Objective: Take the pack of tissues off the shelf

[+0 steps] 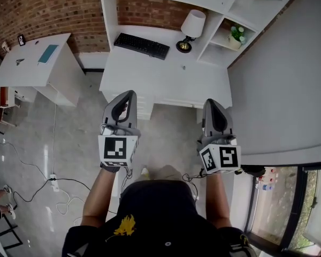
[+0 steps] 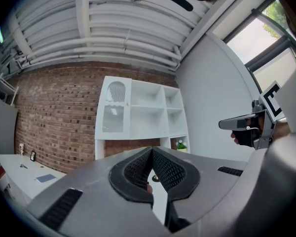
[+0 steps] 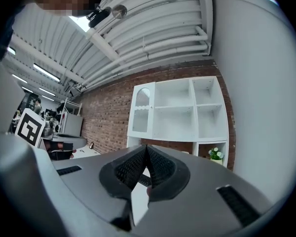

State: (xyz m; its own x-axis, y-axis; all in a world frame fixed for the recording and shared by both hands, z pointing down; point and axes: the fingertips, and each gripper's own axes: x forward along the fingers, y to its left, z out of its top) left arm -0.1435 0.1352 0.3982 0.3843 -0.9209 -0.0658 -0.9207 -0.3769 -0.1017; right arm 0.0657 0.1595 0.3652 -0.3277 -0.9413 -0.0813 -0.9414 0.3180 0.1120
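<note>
The white shelf unit (image 2: 148, 110) stands on a white desk (image 1: 166, 76) against a brick wall, also in the right gripper view (image 3: 180, 110). Its open compartments look bare except for a small potted plant (image 1: 236, 35) low on the right. The upper-left compartment has a pale panel door (image 2: 113, 117), and I cannot make out a pack of tissues anywhere. My left gripper (image 1: 129, 93) and right gripper (image 1: 211, 101) are held level side by side, short of the desk's front edge. Both are shut with nothing between the tips (image 2: 152, 151) (image 3: 146, 148).
A black keyboard (image 1: 142, 45) and a white-shaded lamp (image 1: 191, 28) sit on the desk. A second white table (image 1: 37, 63) stands to the left, with cables (image 1: 53, 183) on the floor beside it. A grey wall (image 1: 289, 79) runs close along the right.
</note>
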